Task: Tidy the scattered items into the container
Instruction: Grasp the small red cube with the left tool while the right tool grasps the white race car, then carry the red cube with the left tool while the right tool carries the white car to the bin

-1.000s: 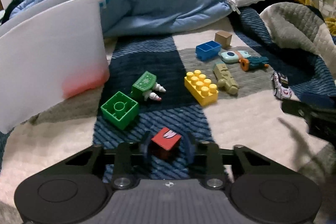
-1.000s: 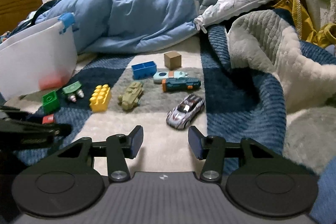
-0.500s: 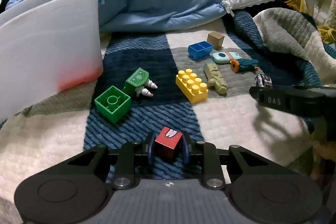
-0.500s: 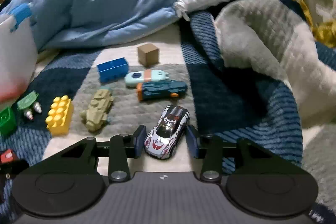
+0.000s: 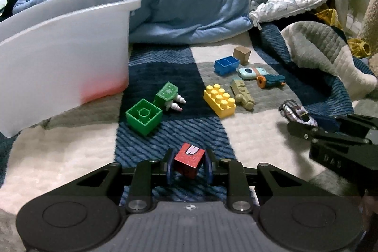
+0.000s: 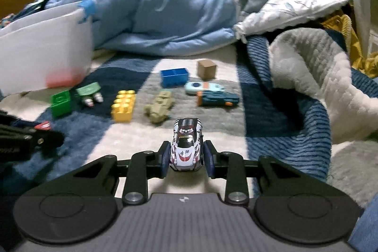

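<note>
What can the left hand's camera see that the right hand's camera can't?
Only the left wrist view shows the left gripper squeezing the red cube with a white mark up close. Only the right wrist view shows the right gripper squeezing the white striped toy car from the front. Both show the white plastic bin, yellow studded brick and green square block.

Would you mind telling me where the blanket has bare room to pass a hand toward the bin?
Bare: the dark blue strip between the white bin and the green block, and the cream patch nearer the camera, left of it. Crowded: the grey patch from the yellow brick back to the brown cube.
</note>
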A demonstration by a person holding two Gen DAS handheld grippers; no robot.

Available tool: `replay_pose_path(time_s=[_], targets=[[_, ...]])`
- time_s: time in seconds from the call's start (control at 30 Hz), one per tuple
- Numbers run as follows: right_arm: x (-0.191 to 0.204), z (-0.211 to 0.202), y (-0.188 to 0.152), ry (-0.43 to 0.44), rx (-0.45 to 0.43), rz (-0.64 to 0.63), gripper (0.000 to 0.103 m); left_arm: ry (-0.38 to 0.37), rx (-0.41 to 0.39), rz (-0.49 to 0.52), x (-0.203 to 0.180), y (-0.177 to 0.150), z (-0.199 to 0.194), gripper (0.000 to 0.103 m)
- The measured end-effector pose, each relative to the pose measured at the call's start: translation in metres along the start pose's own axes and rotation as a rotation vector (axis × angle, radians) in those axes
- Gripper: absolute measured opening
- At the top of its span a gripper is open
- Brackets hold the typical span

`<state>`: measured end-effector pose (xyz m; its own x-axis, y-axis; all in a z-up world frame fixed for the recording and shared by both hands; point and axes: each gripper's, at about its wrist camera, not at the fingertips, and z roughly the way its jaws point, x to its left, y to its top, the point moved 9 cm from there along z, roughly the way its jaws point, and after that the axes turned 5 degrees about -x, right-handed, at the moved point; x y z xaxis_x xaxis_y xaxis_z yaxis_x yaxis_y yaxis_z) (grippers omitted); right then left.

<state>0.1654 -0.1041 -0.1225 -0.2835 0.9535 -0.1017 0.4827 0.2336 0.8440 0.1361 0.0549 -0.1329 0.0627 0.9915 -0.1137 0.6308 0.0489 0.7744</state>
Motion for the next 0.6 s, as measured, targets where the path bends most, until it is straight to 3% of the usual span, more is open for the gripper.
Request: replay_pose_path(time_s=[0.3,0.6], targets=[[0.044,-0.008,0.020,0.091,-0.024,-0.057,0.033,0.026,-0.049,0.008,0.014,0.019,-0.026,0.029],[0.089,-0.014,0.068,0.173,-0.103,-0.081,0.033,0.093,-0.117,0.050,0.048,0.052,-0.051,0.029]])
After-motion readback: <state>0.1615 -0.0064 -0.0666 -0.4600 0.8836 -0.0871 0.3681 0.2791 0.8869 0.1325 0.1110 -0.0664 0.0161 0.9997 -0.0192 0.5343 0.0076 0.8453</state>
